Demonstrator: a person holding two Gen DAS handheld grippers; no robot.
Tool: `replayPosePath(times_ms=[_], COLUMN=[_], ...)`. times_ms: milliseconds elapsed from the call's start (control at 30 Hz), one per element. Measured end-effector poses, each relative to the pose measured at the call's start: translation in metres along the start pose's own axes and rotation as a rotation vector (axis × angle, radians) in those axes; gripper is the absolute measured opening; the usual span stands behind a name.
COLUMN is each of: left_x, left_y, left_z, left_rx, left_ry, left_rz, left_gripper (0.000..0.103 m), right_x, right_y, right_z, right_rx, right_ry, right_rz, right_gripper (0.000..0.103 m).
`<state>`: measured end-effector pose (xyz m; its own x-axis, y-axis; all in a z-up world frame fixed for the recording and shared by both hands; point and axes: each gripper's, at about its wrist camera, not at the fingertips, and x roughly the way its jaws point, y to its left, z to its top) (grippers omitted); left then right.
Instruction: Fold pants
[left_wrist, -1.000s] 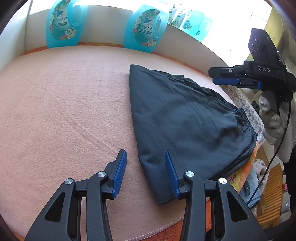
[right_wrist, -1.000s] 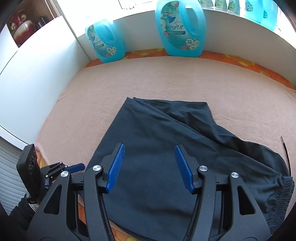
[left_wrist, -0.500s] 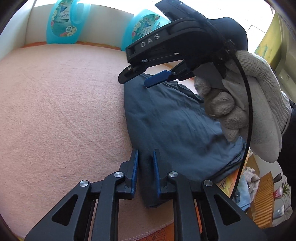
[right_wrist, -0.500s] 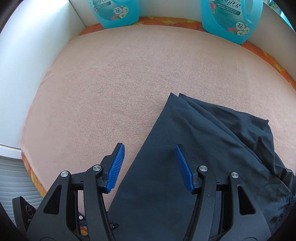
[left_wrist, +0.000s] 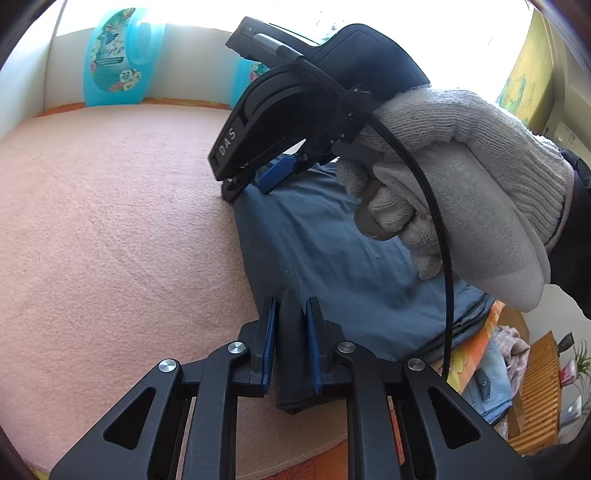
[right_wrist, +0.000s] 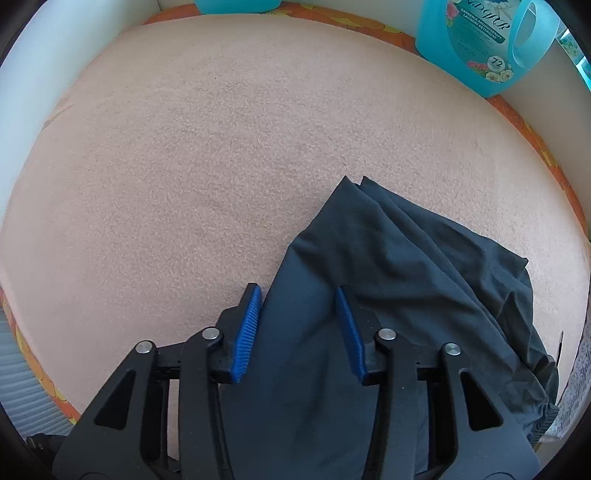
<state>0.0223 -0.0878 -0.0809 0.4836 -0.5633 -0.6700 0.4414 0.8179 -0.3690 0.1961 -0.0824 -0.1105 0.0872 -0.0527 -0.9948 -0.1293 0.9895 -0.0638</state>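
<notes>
Dark folded pants (left_wrist: 332, 266) lie on the right part of a peach blanket (left_wrist: 110, 221). My left gripper (left_wrist: 290, 314) is shut on a pinched ridge at the near corner of the pants. My right gripper (right_wrist: 297, 295) straddles the left edge of the pants (right_wrist: 388, 277) near their far corner, its jaws still apart with cloth between them. In the left wrist view the right gripper (left_wrist: 258, 177), held by a gloved hand (left_wrist: 461, 177), presses down at the far corner and hides part of the pants.
Blue detergent bottles (left_wrist: 114, 62) (right_wrist: 491, 40) stand along the back wall. The blanket's front edge (left_wrist: 314, 454) is close below my left gripper. A heap of clothes (left_wrist: 491, 365) lies off the bed at the right.
My left gripper closed onto the near corner of the pants. My right gripper moved across to the far corner, came down and narrowed its jaws around the cloth edge.
</notes>
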Motion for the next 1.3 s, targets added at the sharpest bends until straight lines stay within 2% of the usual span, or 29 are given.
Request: replayPosePath(times_ms=[33, 67, 100, 233, 300, 333, 367, 400, 467, 500, 600, 733, 967, 1100, 1300], left_x=[0.000, 0.001, 0.002, 0.009, 0.010, 0.011, 0.013, 0.014, 0.016, 0.016, 0.005, -0.016, -0.041, -0.051, -0.040], left_y=[0.000, 0.001, 0.003, 0.012, 0.010, 0.009, 0.008, 0.007, 0.005, 0.003, -0.003, -0.004, -0.011, -0.031, -0.081], left_z=[0.000, 0.001, 0.001, 0.006, 0.008, 0.009, 0.010, 0.011, 0.010, 0.012, 0.017, 0.026, 0.041, 0.049, 0.065], left_rx=[0.000, -0.005, -0.017, -0.072, -0.066, -0.069, -0.072, -0.072, -0.067, -0.069, -0.069, -0.065, -0.012, 0.048, 0.145], left_ry=[-0.004, -0.007, -0.006, 0.033, 0.031, 0.031, 0.027, 0.025, 0.028, 0.017, -0.032, -0.100, -0.136, -0.153, -0.130], left_rz=[0.015, 0.029, 0.040, 0.039, 0.026, 0.018, 0.007, -0.005, -0.030, -0.046, -0.095, -0.127, -0.160, -0.190, -0.264], left_gripper=[0.030, 0.046, 0.057, 0.059, 0.059, 0.058, 0.053, 0.036, 0.014, 0.010, 0.005, 0.004, 0.004, 0.004, 0.004], right_x=[0.000, -0.001, -0.003, -0.019, -0.029, -0.033, -0.038, -0.042, -0.051, -0.057, -0.073, -0.092, -0.114, -0.133, -0.164], right_y=[-0.005, -0.008, -0.011, -0.026, -0.036, -0.040, -0.044, -0.049, -0.055, -0.055, -0.059, -0.039, -0.027, -0.044, -0.094], right_z=[0.000, 0.000, -0.001, -0.009, -0.013, -0.014, -0.016, -0.015, -0.019, -0.021, -0.030, -0.031, -0.023, -0.034, -0.063], right_rx=[0.006, 0.017, 0.029, 0.053, 0.067, 0.074, 0.079, 0.081, 0.081, 0.081, 0.081, 0.058, 0.035, 0.058, 0.120], right_ry=[-0.002, -0.003, -0.007, -0.063, -0.089, -0.102, -0.114, -0.128, -0.157, -0.173, -0.214, -0.268, -0.328, -0.367, -0.445], right_rz=[0.014, 0.031, 0.050, 0.115, 0.150, 0.166, 0.176, 0.186, 0.204, 0.209, 0.231, 0.234, 0.256, 0.284, 0.319], right_gripper=[0.023, 0.015, 0.009, 0.005, 0.005, 0.005, 0.004, 0.004, 0.004, 0.004, 0.003, 0.002, 0.002, 0.002, 0.002])
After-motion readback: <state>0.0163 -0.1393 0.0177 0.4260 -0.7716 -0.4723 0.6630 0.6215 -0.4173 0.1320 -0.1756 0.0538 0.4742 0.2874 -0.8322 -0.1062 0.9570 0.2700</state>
